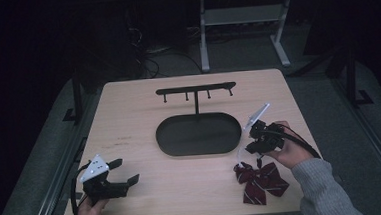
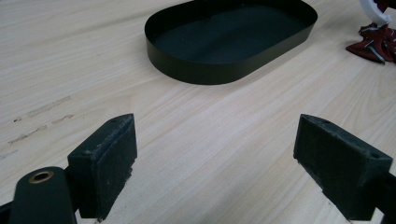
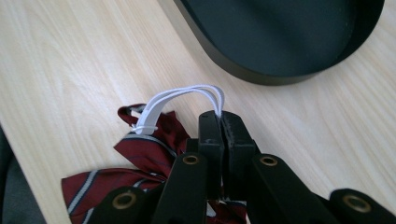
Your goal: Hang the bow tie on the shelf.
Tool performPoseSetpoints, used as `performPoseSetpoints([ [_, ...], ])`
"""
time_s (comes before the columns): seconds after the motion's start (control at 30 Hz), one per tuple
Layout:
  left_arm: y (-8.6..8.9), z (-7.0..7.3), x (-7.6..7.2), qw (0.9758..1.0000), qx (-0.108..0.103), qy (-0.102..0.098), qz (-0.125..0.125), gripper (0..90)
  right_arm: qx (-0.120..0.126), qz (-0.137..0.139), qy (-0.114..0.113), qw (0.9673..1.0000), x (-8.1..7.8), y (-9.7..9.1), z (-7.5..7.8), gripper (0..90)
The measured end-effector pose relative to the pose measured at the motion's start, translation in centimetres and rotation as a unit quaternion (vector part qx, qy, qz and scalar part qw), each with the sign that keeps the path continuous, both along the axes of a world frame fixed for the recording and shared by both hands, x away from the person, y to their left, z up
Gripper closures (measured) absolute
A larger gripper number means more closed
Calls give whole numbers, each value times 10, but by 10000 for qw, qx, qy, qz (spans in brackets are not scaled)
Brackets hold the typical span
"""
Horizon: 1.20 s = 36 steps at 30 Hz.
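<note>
I sat at a pale wooden table point(image 1: 130, 136) with a gripper in each hand. My right gripper point(image 3: 221, 122) was clenched on the white elastic band point(image 3: 187, 95) of a dark red striped bow tie point(image 1: 259, 181), its two black jaws pressed together with the band pinched between their tips. The band arched up and away from the jaws to a small white clasp, and from there the bow tie point(image 3: 140, 154) hung just below and beside the jaws, its lower wings resting on the tabletop near the front right edge. In the high view that gripper point(image 1: 256, 151) sat just above the tie (close to the right end of the tray). The black oval tray point(image 1: 198, 134) lay at the middle of the table, and behind it rose a thin black stand with a hook bar point(image 1: 196, 89) across its top. My left gripper point(image 1: 124, 172) hovered near the front left corner, its jaws spread wide and grasping nothing, well apart from the tie.
</note>
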<state>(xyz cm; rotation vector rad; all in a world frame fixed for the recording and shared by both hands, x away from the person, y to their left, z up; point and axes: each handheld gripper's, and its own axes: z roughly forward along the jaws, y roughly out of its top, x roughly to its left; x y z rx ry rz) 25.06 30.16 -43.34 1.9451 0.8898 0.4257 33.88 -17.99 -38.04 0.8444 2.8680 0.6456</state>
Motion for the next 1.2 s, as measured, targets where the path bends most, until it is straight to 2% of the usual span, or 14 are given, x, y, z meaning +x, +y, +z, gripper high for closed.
performPoseSetpoints([
  [0.37,1,0,0,10000,24,-3,-15,131,142,192,-144,9996,-6,7,18,871],
  [0.53,1,0,0,10000,-50,-27,25,131,131,254,-231,9993,-6,11,26,871],
  [1.2,0,1,-1,10000,-33,-32,0,131,149,502,-573,9970,-7,29,64,872],
])
